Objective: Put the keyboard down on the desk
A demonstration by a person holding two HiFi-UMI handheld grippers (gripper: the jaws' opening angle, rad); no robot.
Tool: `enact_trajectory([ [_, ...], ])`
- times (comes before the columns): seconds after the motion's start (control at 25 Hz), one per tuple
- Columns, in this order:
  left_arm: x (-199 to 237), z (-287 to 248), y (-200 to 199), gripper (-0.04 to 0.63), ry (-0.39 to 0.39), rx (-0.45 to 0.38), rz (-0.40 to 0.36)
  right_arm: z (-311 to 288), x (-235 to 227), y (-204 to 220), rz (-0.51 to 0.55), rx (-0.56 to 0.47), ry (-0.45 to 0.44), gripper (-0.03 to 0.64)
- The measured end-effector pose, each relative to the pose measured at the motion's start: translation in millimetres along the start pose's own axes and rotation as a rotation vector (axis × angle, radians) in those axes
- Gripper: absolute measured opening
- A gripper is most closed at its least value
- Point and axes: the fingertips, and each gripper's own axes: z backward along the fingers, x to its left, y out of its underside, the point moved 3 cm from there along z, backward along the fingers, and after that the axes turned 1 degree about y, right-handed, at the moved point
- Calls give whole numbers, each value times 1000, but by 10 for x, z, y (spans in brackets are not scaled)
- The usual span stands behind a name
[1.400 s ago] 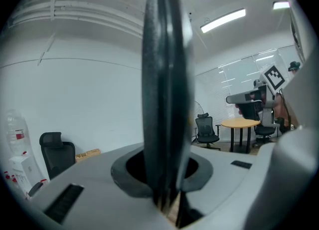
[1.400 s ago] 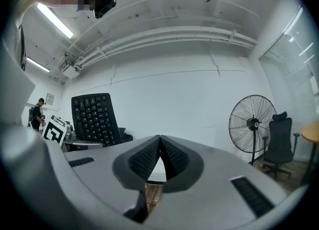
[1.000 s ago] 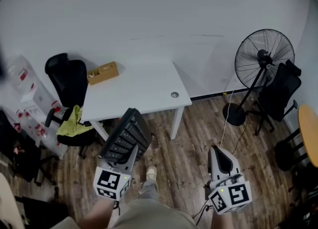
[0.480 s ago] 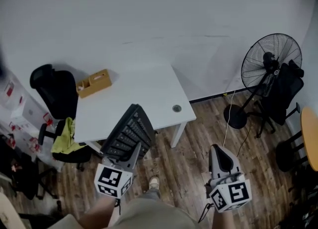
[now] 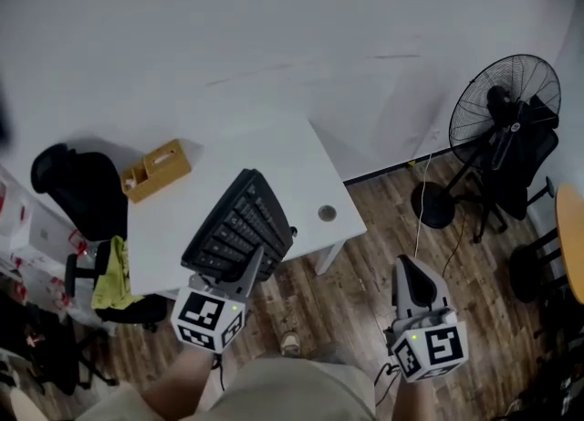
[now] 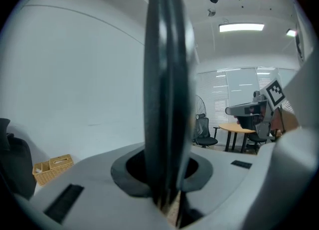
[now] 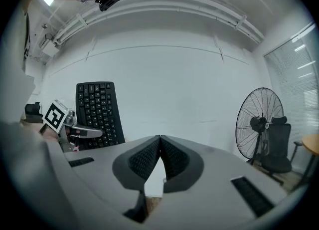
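White desk (image 5: 274,159) stood against the wall, and most of its top was bare, so I judge it left enough room for the task's thing. The black keyboard (image 5: 239,227) was not yet on it. It was held in the air over the desk's near edge, turned on its edge with the keys facing to the right. The left gripper (image 5: 243,271) carried it alone, its jaws narrow and pressed on the thin body, which is probably why the keyboard was not lying flat. The right gripper (image 5: 409,271) hung over the wooden floor, well apart, jaws together and nothing between them. A wicker basket (image 5: 155,170) sat at the far left corner and a round cable hole (image 5: 327,214) near the right edge, so the middle looked the sensible landing place.
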Motion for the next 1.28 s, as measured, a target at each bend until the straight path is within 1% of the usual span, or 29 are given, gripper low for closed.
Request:
enact_trajectory([
  [0.12, 77, -270, -33, 87, 30, 2, 5, -196, -101, 28, 45, 28, 28, 25],
  [0.32, 166, -678, -11, 87, 54, 8, 25, -486, -310, 146, 31, 64, 22, 25],
  [0.44, 204, -885, -15, 87, 47, 7, 32, -693, -458, 197, 29, 66, 8, 25],
  [0.6, 271, -1203, -1, 87, 24, 16, 46, -1063, -659, 237, 24, 65, -38, 25],
  [0.72, 315, -1470, -29, 87, -5, 42, 48, -1375, -833, 225, 30, 73, -89, 25],
  [0.84, 353, -1744, -73, 87, -38, 60, 53, -1706, -1017, 210, 82, 92, -144, 25],
  [0.92, 398, -1930, -97, 87, -68, 75, 68, -1956, -1167, 205, 98, 105, -179, 25],
  [1.08, 468, -2288, -151, 87, -139, 103, 97, -2421, -1470, 162, 82, 118, -261, 25],
  [1.28, 536, -2667, -226, 87, -232, 114, 131, -2900, -1780, 122, 82, 126, -362, 25],
])
